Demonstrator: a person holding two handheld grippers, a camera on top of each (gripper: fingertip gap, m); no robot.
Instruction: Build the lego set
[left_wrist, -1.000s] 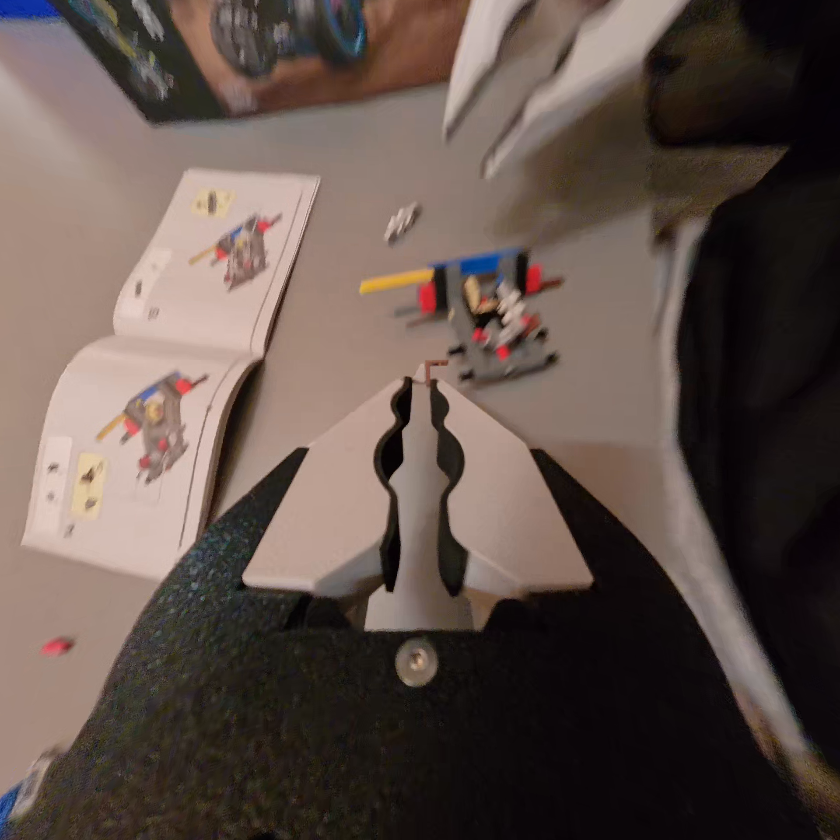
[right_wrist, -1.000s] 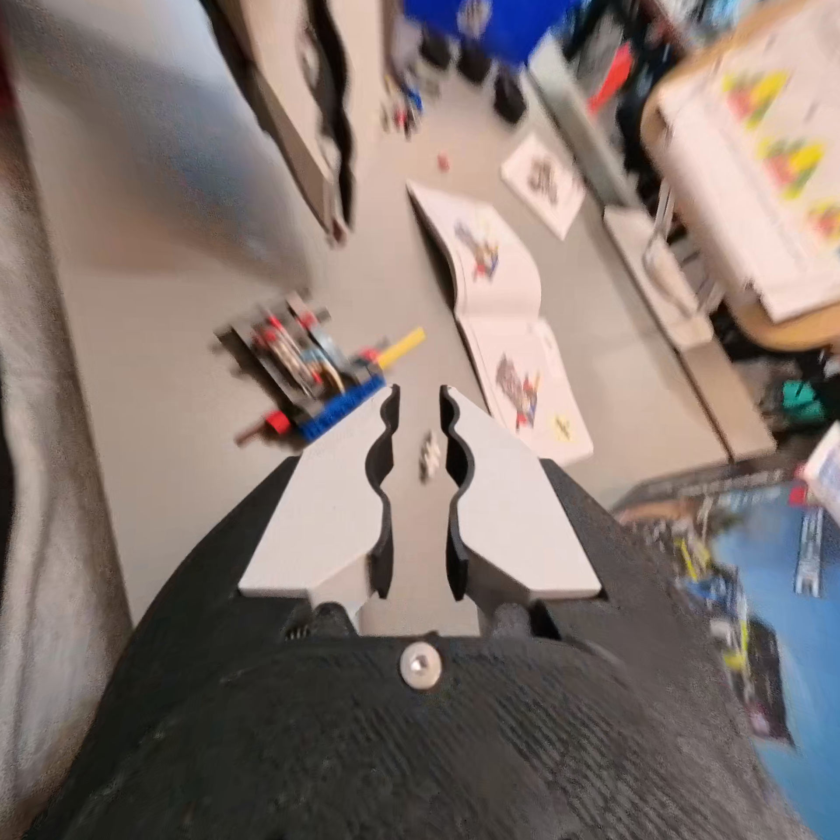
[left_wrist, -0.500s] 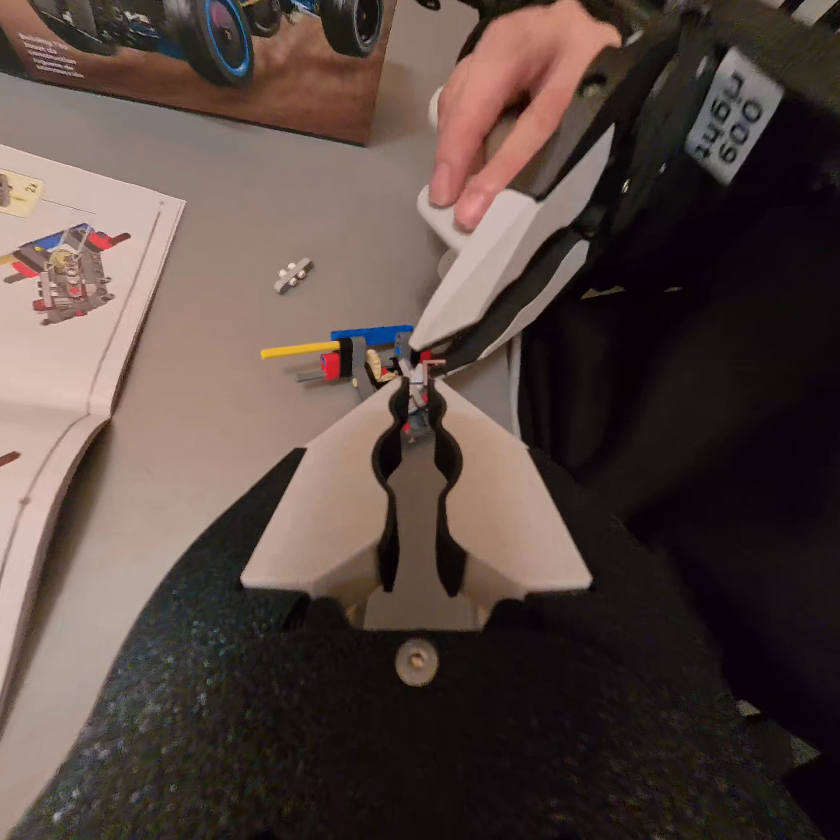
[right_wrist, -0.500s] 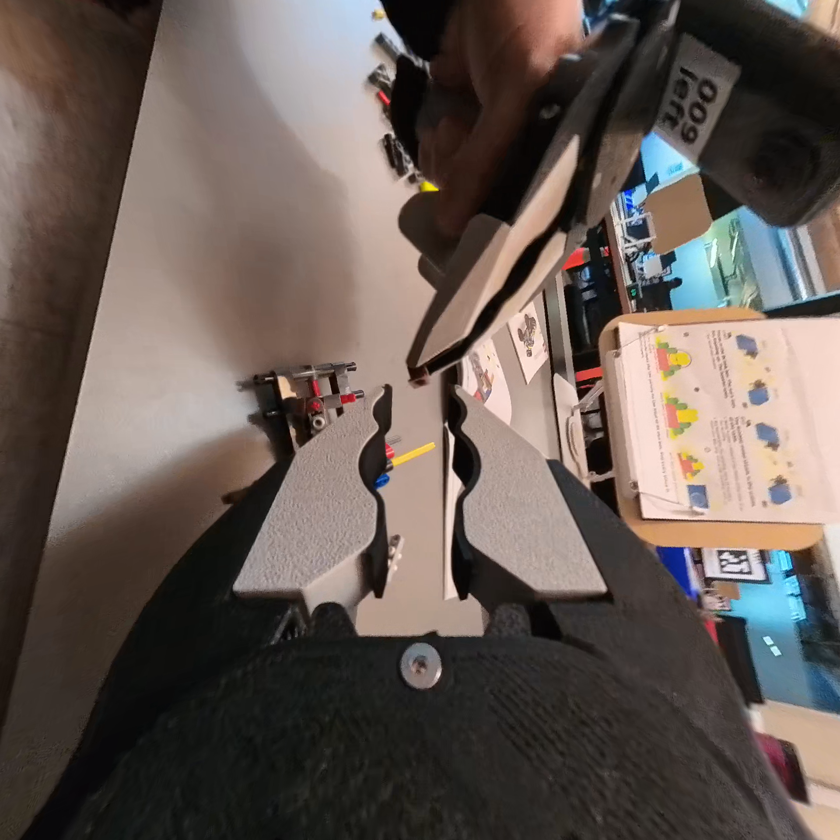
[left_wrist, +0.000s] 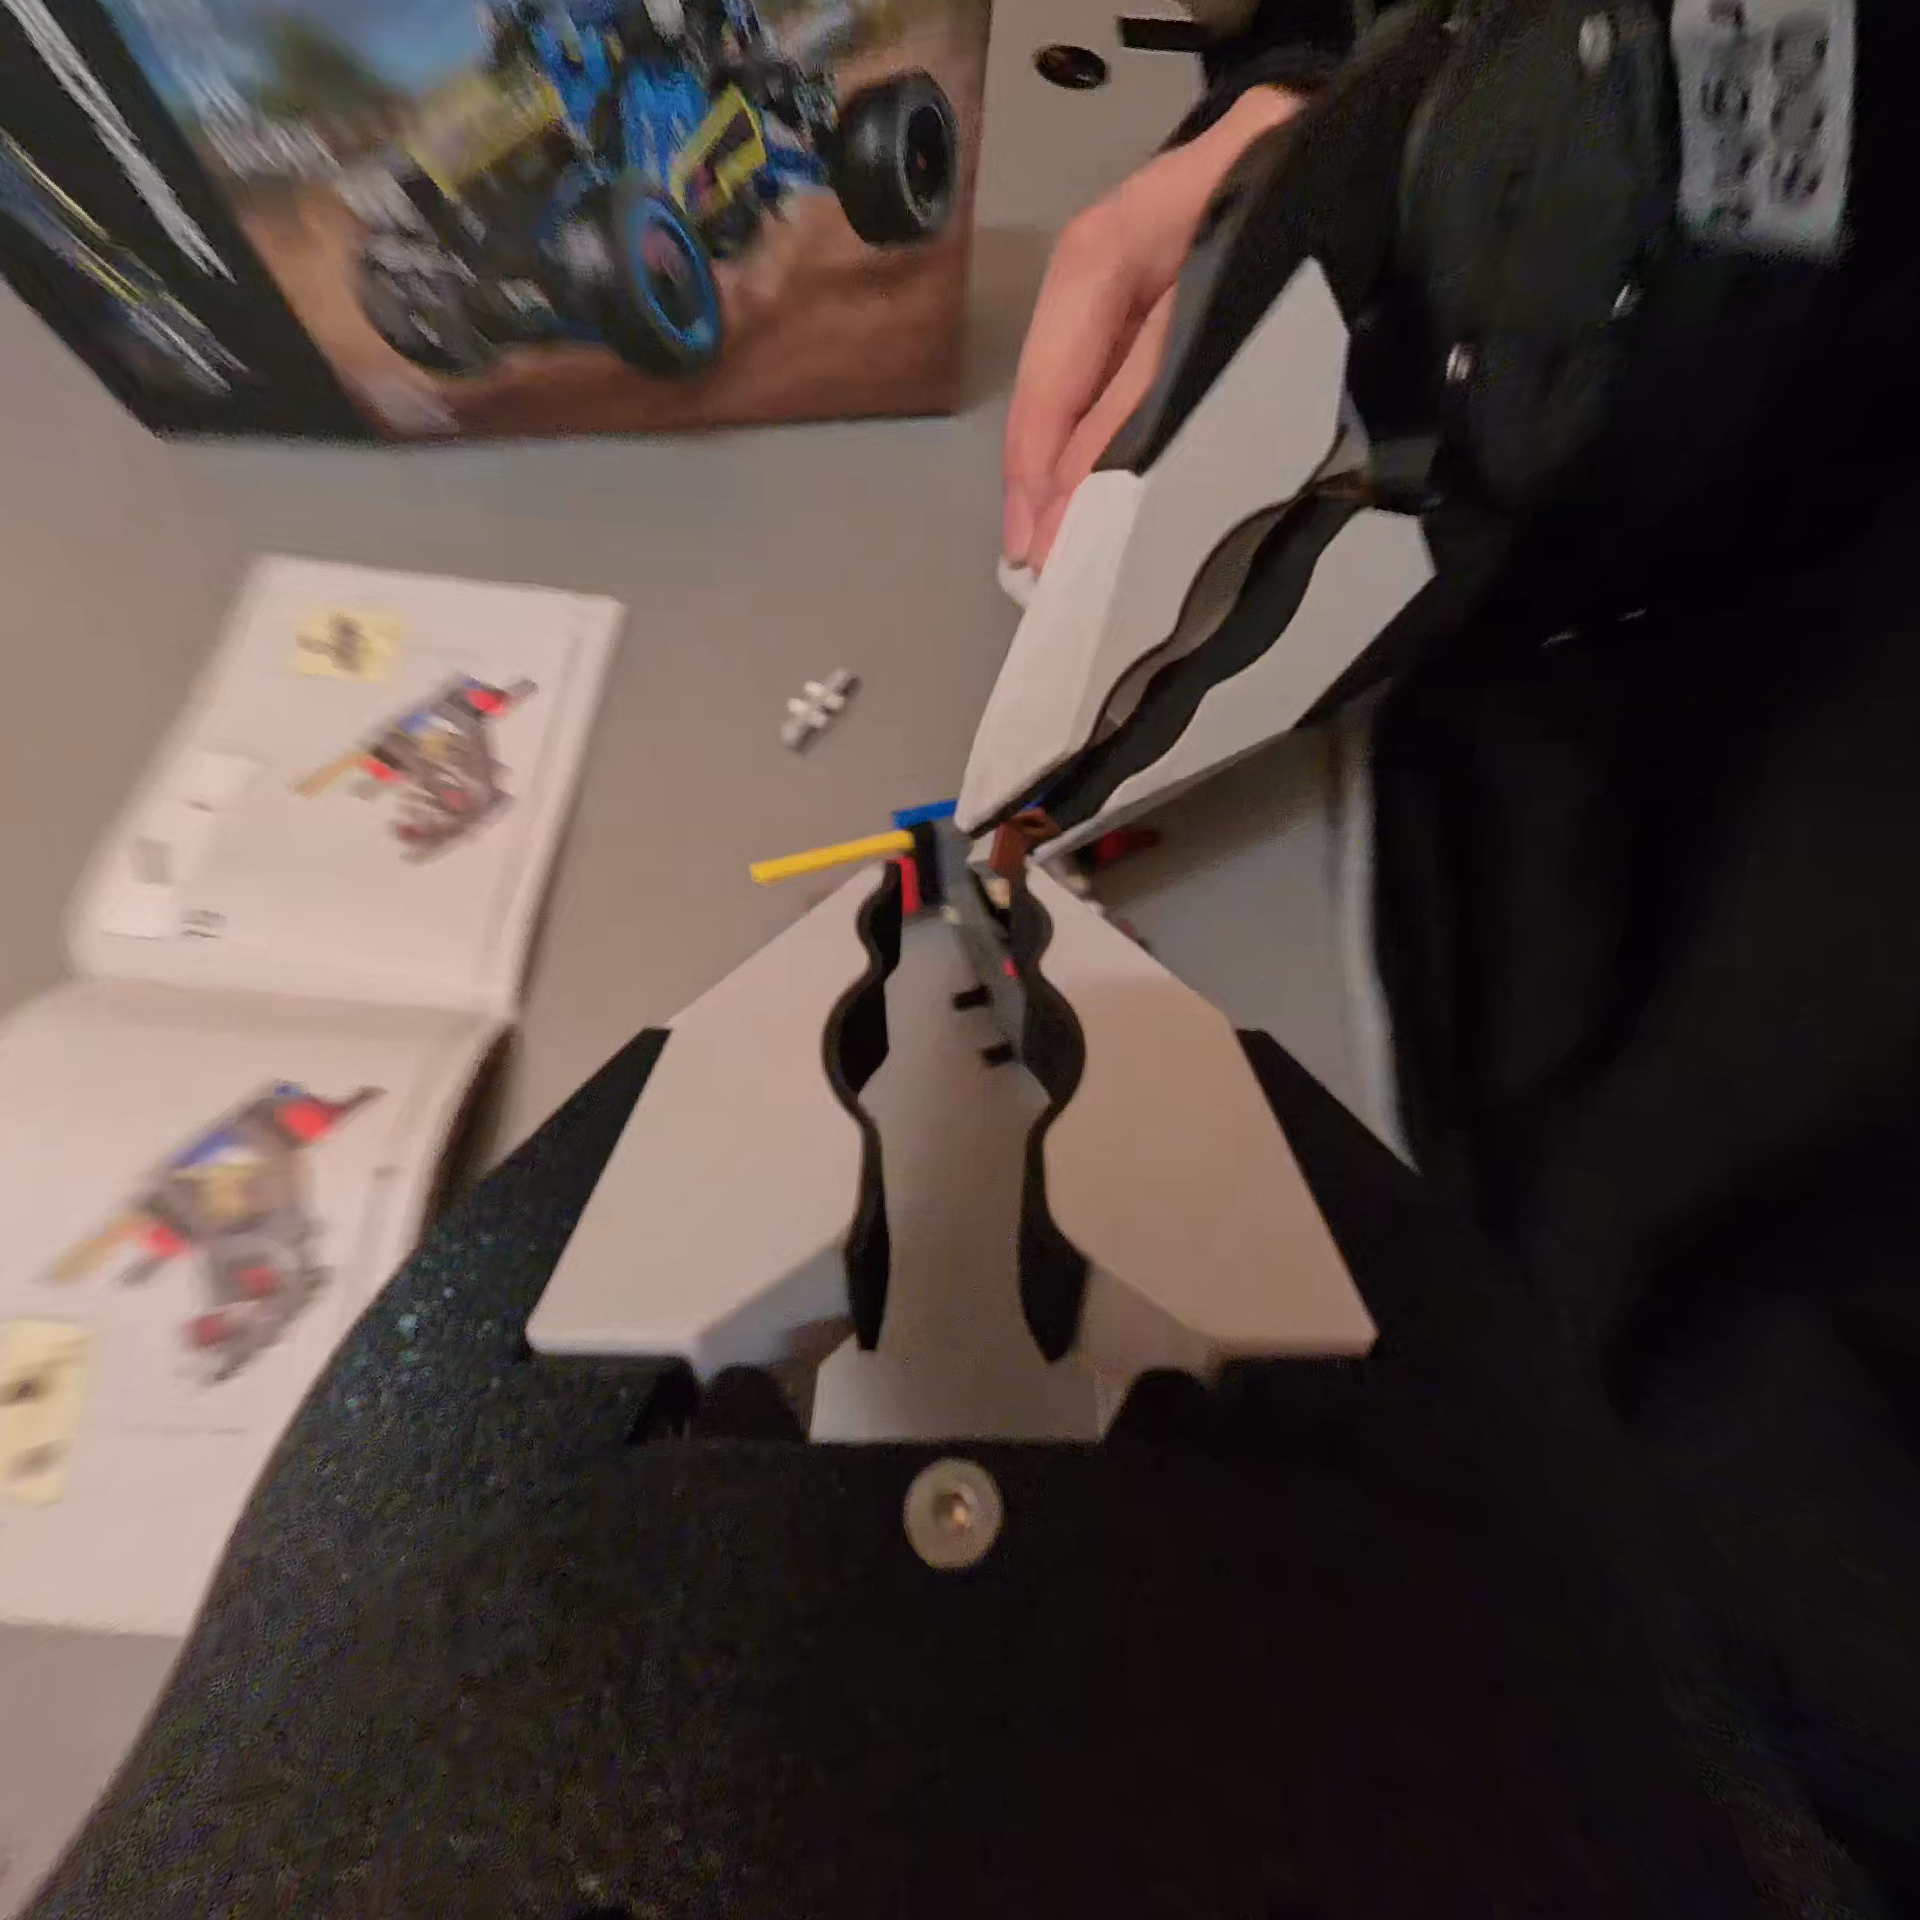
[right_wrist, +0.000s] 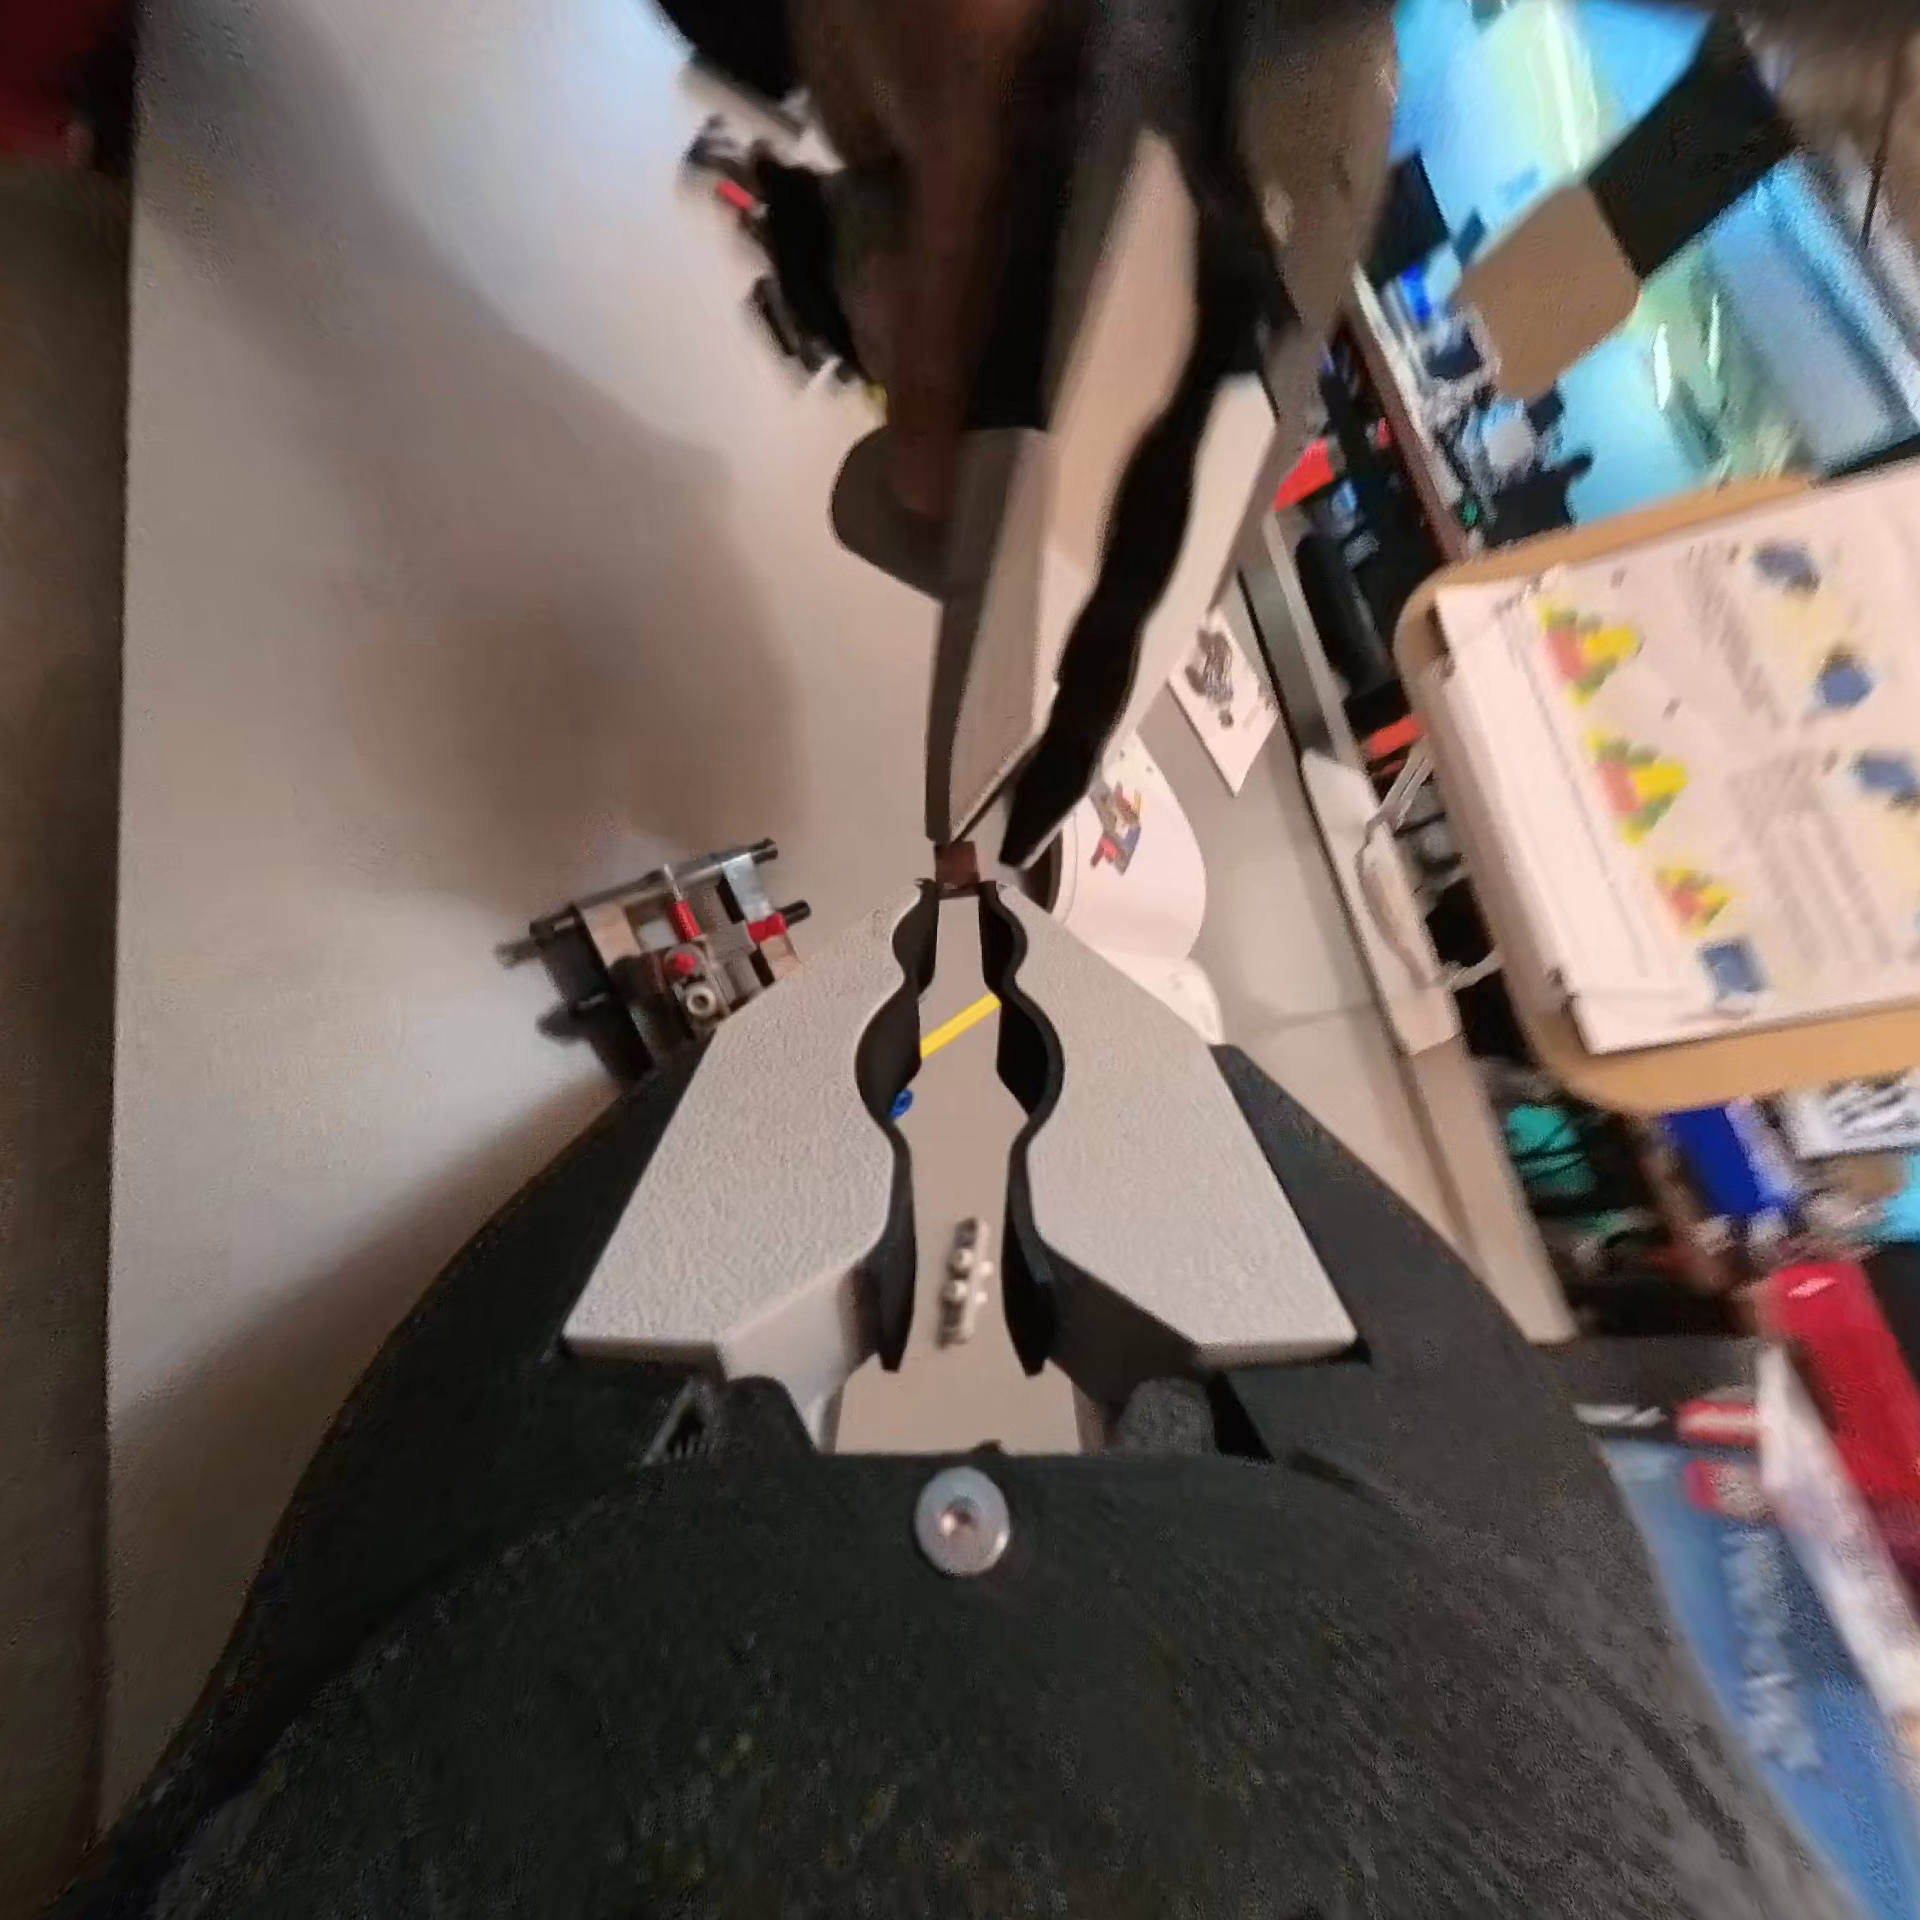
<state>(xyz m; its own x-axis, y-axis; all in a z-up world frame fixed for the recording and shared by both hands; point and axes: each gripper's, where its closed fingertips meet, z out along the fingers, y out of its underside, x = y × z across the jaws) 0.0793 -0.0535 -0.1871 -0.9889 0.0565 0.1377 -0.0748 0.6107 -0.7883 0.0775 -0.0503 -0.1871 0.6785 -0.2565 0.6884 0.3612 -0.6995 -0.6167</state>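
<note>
A small brown lego piece sits pinched between the tips of my right gripper, which is shut on it. In the left wrist view the same piece shows at the right gripper's tips. My left gripper is open, its tips just beside the piece, with nothing between them. The part-built model, grey with red bits, a blue beam and a yellow axle, lies on the table under both grippers; it also shows in the right wrist view.
An open instruction booklet lies left of the model. The set's box stands at the back. A small light grey piece lies loose between them. A person's hand holds the right gripper. Several loose parts lie far along the table.
The left gripper was shut on the brown piece and has opened. The right gripper, open before, has closed on that piece. Both grippers came together above the model.
</note>
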